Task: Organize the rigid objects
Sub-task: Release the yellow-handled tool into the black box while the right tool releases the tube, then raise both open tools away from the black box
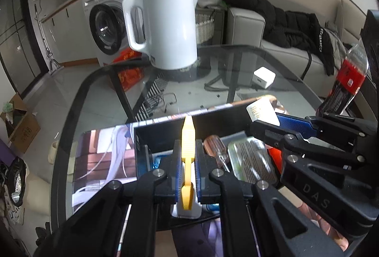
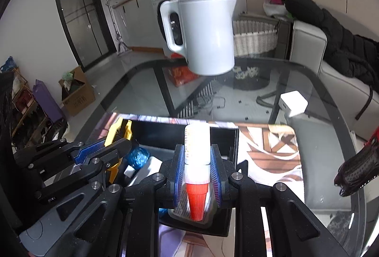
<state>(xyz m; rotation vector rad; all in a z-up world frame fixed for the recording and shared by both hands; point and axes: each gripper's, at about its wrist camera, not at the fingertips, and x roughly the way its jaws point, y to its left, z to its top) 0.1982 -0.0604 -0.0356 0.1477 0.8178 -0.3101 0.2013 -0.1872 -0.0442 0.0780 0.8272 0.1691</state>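
Note:
My left gripper [image 1: 188, 155] is shut on a yellow plastic clip [image 1: 188, 138] that sticks out forward between its blue pads. It hangs over an open black box [image 1: 165, 136] holding a screwdriver [image 1: 214, 145] and a clear labelled bottle [image 1: 251, 157]. My right gripper [image 2: 197, 162] is shut on a white tube with a red cap [image 2: 197, 143], cap toward the camera, over the same black box [image 2: 222, 136]. A blue ball [image 2: 138, 157] and a white item [image 2: 146, 169] lie in the box. Each gripper shows in the other view: the right gripper [image 1: 274, 125], the left gripper [image 2: 113, 145].
The box sits on a patterned mat [image 2: 267, 150] on a glass table [image 1: 236, 62]. A white kettle [image 1: 170, 27] stands at the far side and a white charger block [image 1: 264, 76] to its right. A cola bottle [image 1: 348, 76] leans at the right edge.

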